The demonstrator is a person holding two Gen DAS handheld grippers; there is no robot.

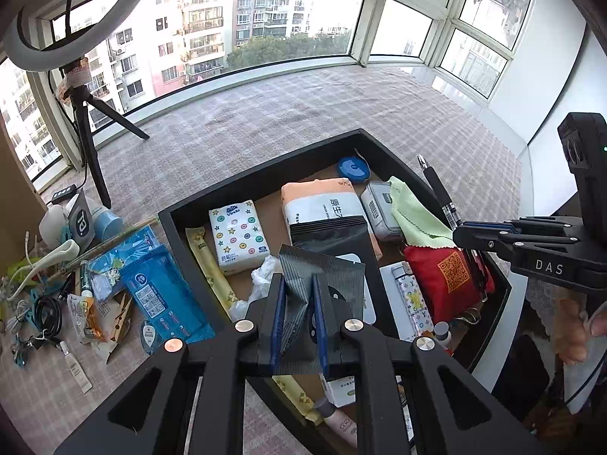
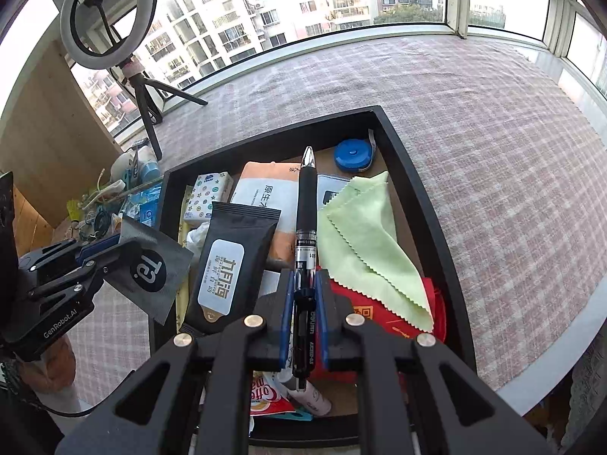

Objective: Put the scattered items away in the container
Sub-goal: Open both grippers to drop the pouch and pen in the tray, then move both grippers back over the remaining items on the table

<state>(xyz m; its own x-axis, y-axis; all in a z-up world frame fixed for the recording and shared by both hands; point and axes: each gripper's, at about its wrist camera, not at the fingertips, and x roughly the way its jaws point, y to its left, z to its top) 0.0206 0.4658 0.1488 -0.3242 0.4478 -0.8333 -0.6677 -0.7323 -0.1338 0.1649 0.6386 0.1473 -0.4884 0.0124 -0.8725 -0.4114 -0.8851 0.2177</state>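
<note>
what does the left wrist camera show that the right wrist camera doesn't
Only the left wrist view shows the loose pile beside the tray clearly: a blue packet and a wooden clothespin.
Only the right wrist view shows the white label on the black wipes pack and a coffee sachet.
Both show the black tray, the green cloth, the left gripper holding a grey sachet, and the right gripper holding a pen.

Your tray (image 2: 425, 204) is black; the desk (image 2: 493, 144) cloth pink-and-white plaid. Cleaning cloth (image 2: 364, 235) pale green, tape measure (image 2: 352, 156) blue, pen (image 2: 306, 208) black, sachet (image 1: 322, 269) grey pinstriped, tissue pack (image 1: 239, 235) white with stars and dots.
</note>
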